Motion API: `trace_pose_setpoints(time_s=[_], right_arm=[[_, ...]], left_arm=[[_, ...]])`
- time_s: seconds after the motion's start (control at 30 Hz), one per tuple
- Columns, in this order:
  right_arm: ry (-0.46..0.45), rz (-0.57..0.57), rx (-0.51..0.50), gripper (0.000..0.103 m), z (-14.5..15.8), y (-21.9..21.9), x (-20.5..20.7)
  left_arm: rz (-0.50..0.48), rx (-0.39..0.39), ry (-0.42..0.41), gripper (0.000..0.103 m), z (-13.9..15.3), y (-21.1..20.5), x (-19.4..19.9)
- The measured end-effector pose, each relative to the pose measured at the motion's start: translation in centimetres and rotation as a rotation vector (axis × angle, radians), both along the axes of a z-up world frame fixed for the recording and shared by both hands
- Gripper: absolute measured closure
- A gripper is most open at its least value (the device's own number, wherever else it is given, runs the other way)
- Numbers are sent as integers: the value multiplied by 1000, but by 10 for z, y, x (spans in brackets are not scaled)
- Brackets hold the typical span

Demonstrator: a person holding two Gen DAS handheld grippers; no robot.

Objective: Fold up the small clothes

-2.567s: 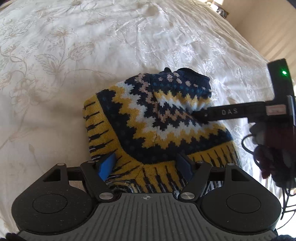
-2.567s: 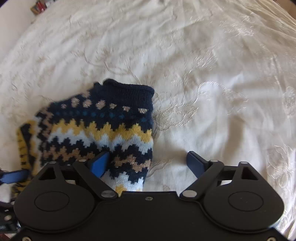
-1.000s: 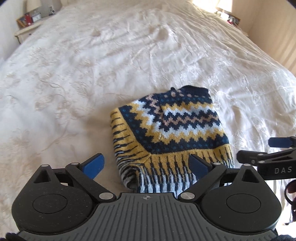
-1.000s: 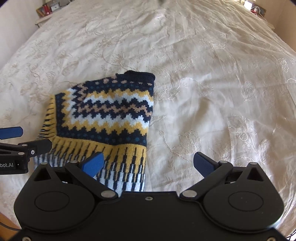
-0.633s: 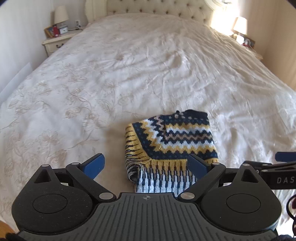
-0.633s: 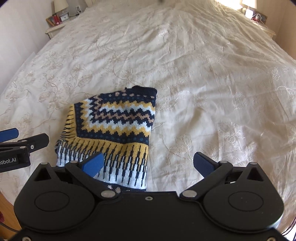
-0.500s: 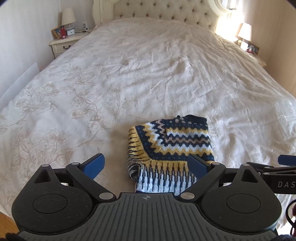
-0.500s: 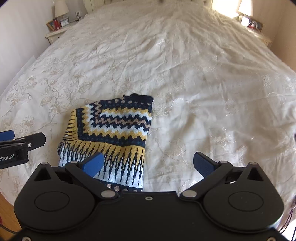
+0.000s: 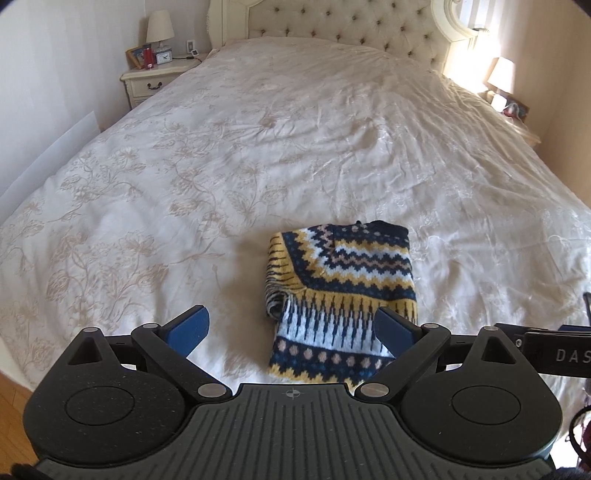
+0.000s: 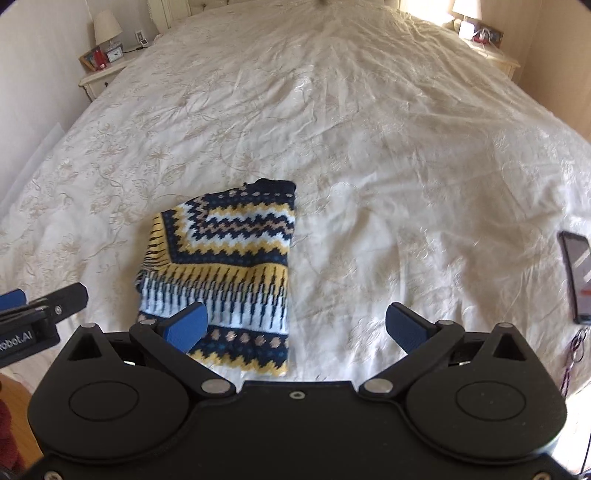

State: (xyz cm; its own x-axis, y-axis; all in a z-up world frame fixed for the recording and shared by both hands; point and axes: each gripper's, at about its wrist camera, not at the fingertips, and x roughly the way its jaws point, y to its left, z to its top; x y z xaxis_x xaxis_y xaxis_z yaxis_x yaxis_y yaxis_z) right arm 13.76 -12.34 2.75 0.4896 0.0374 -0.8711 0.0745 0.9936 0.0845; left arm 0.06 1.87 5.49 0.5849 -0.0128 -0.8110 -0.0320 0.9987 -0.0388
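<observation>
A small knitted sweater (image 9: 343,284) in navy, yellow and white zigzag bands lies folded into a compact rectangle on the cream bedspread (image 9: 258,155). It also shows in the right wrist view (image 10: 225,266). My left gripper (image 9: 291,328) is open and empty, held back above the sweater's near edge. My right gripper (image 10: 297,326) is open and empty, to the right of the sweater's near edge. Neither gripper touches the cloth. The right gripper's arm shows at the right edge of the left wrist view (image 9: 554,354).
A phone (image 10: 578,273) lies on the bedspread at the far right, with cables below it. A nightstand (image 9: 155,79) with a lamp and clock stands at the back left; another lamp (image 9: 502,75) stands at the back right. A tufted headboard (image 9: 340,22) closes the far end.
Both grippers have let go of the sweater, opened wide and pulled back and up from it. The sweater stays folded on the bed.
</observation>
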Motion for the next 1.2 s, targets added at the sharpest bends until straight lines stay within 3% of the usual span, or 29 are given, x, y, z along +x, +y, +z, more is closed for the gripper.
trace_pose_setpoints(time_s=[0.23, 0.63, 1.2], right_arm=[[-9, 9, -23, 1, 5, 6, -16], [-2, 3, -12, 1, 5, 2, -26], [12, -3, 5, 1, 1, 3, -23]], left_arm=[[22, 79, 36, 6, -3, -3, -14], [17, 52, 103, 6, -14, -7, -24], [-6, 59, 122, 6, -13, -12, -19]])
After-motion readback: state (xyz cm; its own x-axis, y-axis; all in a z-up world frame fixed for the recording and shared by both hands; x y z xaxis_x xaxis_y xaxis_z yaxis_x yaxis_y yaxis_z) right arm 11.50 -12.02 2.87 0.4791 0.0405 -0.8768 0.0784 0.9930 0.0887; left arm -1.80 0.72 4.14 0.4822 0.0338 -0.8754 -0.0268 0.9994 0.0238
